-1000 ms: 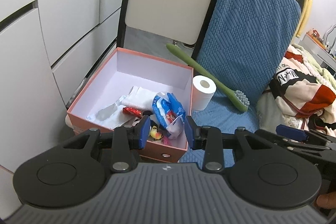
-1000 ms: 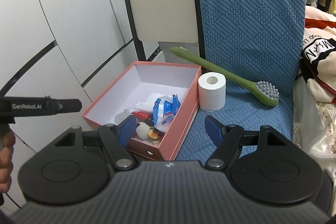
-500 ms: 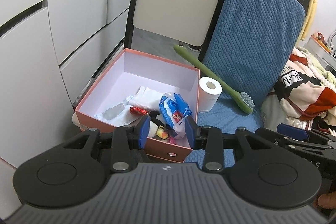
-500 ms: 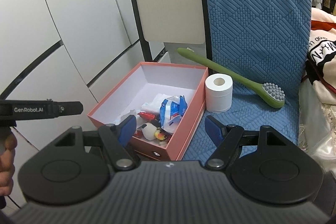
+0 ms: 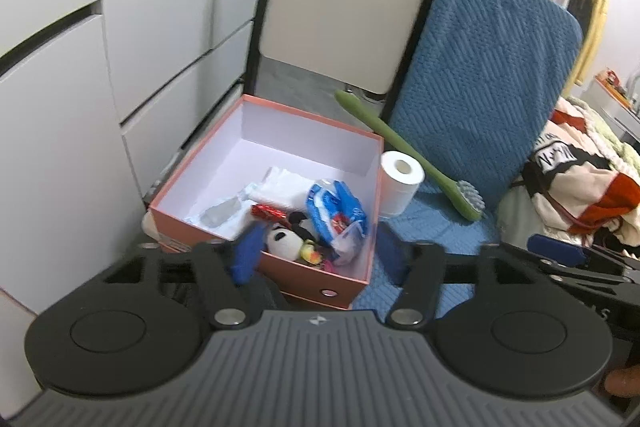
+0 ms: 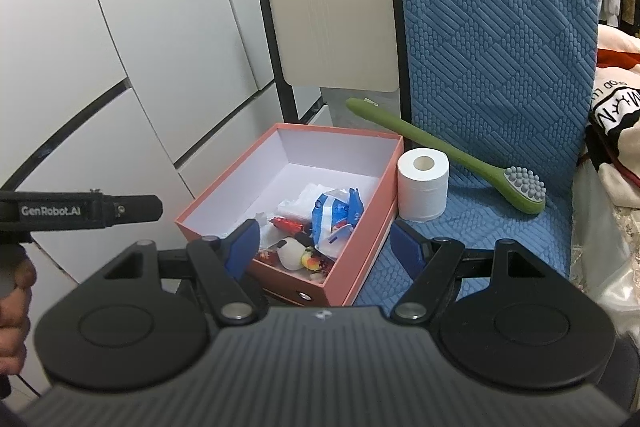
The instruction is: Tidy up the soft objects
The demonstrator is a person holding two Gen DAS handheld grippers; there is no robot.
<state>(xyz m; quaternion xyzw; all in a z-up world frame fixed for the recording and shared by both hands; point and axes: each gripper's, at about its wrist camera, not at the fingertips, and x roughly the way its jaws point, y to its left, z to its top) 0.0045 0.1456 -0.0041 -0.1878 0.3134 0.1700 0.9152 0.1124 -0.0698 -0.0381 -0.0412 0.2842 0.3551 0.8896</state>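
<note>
Left gripper (image 5: 316, 254) fingers opening, nothing held, blue packet (image 5: 335, 211) in pink box (image 5: 316, 273), right gripper (image 6: 324, 250) spread wide, empty

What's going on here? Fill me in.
A person is sorting soft things into a pink box on a blue-cushioned chair. It already holds a blue packet, tissues and a small plush toy. A toilet roll and a green brush wait beside it. The left gripper is opening, nothing between its fingers; the right gripper is open and empty.
</note>
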